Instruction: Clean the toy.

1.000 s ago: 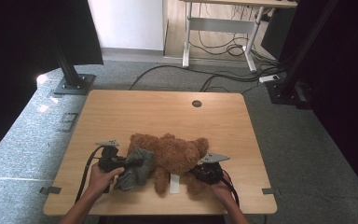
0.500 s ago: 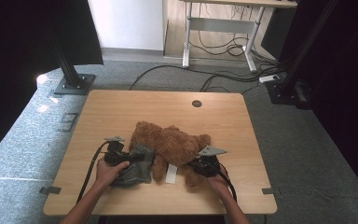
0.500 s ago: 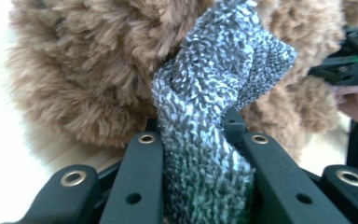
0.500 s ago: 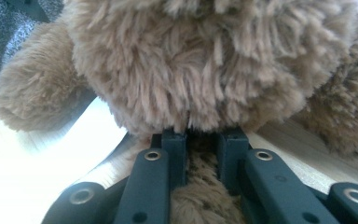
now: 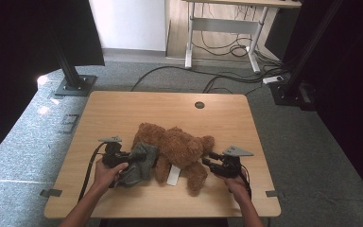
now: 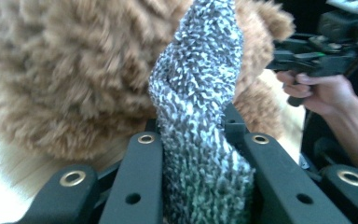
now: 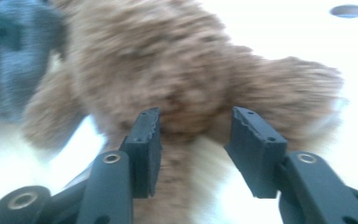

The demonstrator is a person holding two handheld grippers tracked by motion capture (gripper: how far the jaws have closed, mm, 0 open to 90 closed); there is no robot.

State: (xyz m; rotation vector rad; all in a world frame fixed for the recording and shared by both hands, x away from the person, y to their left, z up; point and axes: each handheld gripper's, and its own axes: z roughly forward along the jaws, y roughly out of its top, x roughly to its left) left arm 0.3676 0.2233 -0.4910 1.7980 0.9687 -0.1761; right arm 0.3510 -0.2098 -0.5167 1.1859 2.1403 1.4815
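Here one teddy bear [image 5: 179,150] lies between two grippers: left [image 5: 123,158] clamping one knitted garment [image 5: 139,163], right [image 5: 210,161] fingers just parted.

Opened the right gripper's [image 5: 211,161] jaws off the brown plush teddy bear [image 5: 177,147] and drew back rightward.

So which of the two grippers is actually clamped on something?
The left gripper: its jaws pinch the grey knitted garment. The right gripper has just been opening, pads apart beside the teddy bear.
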